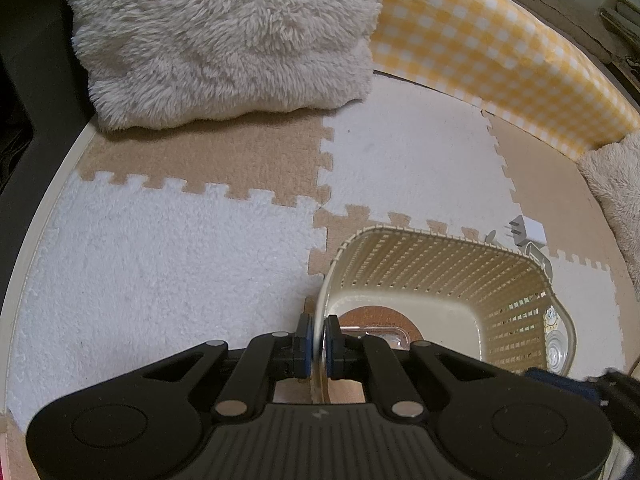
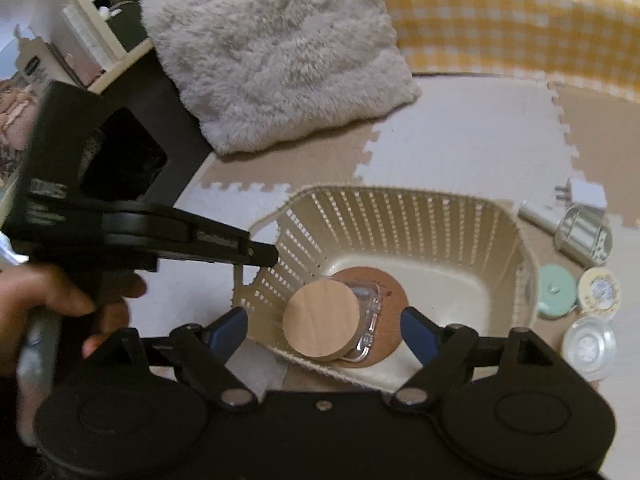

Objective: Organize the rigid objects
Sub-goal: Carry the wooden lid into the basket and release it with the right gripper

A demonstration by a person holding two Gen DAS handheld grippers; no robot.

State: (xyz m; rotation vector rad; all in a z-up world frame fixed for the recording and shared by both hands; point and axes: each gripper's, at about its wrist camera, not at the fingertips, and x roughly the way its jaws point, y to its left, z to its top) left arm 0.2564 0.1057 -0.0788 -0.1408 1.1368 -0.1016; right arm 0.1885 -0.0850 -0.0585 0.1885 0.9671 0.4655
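A cream slotted basket [image 1: 440, 264] stands on the foam floor mat. My left gripper [image 1: 318, 340] is shut on its near left rim; the right wrist view shows this gripper [image 2: 262, 258], with a hand on its handle, at the same rim of the basket [image 2: 400, 216]. In the basket a light wooden disc [image 2: 320, 318] lies on a clear plastic case [image 2: 370, 312], which rests on a brown round coaster [image 2: 390, 284]. My right gripper [image 2: 322, 328] hangs open above the disc. Its blue pads [image 2: 414, 326] stand wide on either side and touch nothing.
To the right of the basket lie a white plug adapter [image 2: 586, 194], a metal tin [image 2: 584, 236], a mint round lid [image 2: 554, 290], a yellow patterned disc [image 2: 600, 290] and a clear lid [image 2: 588, 346]. A fluffy cushion [image 1: 224, 36] and yellow checked bedding [image 1: 492, 48] lie beyond.
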